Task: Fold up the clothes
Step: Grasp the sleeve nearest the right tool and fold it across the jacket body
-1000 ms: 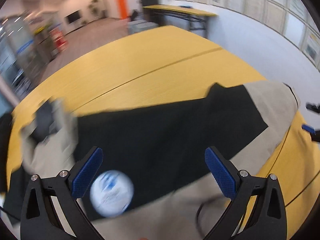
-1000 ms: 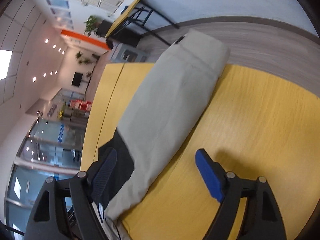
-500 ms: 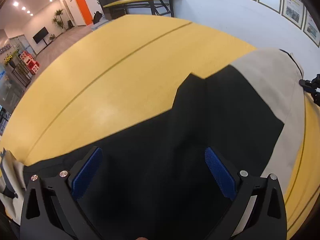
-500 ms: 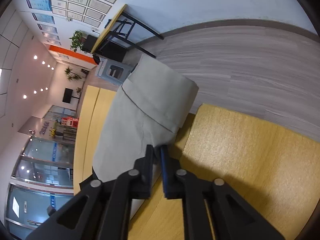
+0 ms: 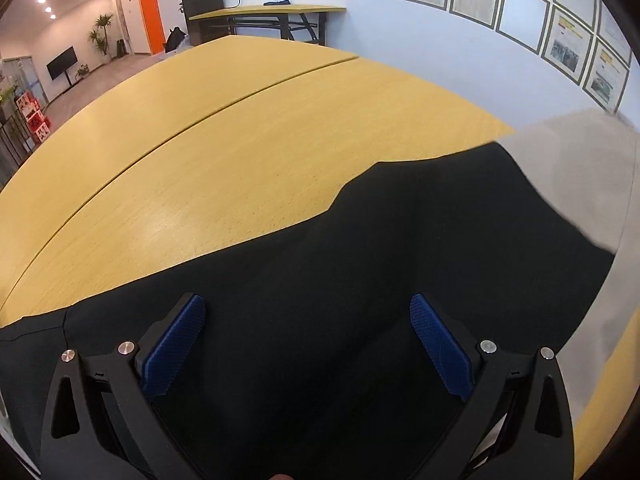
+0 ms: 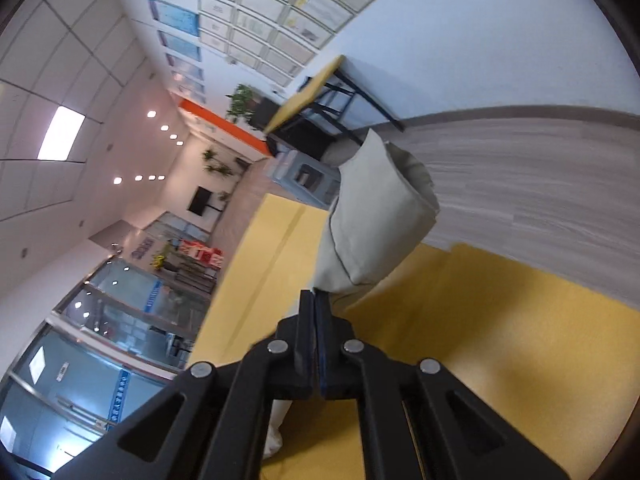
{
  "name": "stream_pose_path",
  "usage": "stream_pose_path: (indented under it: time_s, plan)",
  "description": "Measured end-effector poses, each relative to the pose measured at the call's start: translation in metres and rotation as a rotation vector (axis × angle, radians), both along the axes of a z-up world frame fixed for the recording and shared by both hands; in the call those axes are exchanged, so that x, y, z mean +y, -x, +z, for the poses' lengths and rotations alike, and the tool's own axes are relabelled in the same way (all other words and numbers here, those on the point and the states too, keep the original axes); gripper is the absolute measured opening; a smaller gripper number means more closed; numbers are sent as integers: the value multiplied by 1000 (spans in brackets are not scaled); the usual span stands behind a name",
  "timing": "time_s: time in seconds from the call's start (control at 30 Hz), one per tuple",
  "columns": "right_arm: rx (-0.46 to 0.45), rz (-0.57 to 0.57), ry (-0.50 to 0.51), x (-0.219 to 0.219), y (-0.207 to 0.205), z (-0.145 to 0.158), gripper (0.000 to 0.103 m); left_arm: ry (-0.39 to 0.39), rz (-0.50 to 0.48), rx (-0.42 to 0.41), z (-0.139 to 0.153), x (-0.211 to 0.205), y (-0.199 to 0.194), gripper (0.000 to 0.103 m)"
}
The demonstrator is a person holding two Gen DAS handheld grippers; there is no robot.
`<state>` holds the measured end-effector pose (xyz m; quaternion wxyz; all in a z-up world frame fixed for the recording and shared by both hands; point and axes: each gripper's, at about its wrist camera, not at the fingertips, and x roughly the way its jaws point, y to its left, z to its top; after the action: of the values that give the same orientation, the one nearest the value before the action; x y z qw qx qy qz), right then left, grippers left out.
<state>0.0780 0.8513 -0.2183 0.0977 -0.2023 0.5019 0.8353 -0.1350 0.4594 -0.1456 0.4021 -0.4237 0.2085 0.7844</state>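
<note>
Sleeve-wise, the right gripper was pinched tight on the beige sleeve and had it lifted off the yellow table, while the left gripper hovered with its jaws spread wide over the black body of the garment, which lay flat on that table. My worry was that the pinch sat right at the sleeve's edge, so one quick tug might have slipped the fabric out. With nothing pinning the body, the whole thing could also have dragged and bunched up.
</note>
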Motion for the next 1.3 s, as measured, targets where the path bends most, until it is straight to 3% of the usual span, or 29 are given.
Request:
stream_pose_path:
  time_s: [0.07, 0.2, 0.47, 0.6, 0.7, 0.87, 0.93, 1.0, 1.13, 1.3]
  plan:
    - [-35, -17, 15, 4, -4, -16, 1, -18, 6, 19, 8, -10, -1, 103]
    - [-25, -20, -17, 14, -5, -17, 1, 2, 34, 9, 1, -27, 6, 103]
    - [-66, -44, -31, -5, -29, -15, 1, 26, 92, -1, 2, -37, 27, 103]
    - [12, -5, -140, -18, -16, 33, 1, -79, 110, 123, 60, -94, 10, 103]
    - [117, 73, -259, -45, 6, 91, 1, -126, 215, 209, 121, -177, -20, 103]
    - [330, 225, -433, -127, 44, 201, 1, -196, 406, 348, 224, -320, -72, 103]
    - [389, 307, -484, -165, 62, 232, 1, -224, 482, 403, 265, -377, -93, 103]
    - [427, 384, -513, -205, 77, 252, 1, -192, 527, 417, 278, -421, -115, 103]
    - [438, 522, -593, -290, 103, 262, 1, -185, 571, 407, 272, -472, -146, 103]
    - [362, 689, -659, -410, 130, 219, 1, -176, 624, 394, 266, -535, -186, 103]
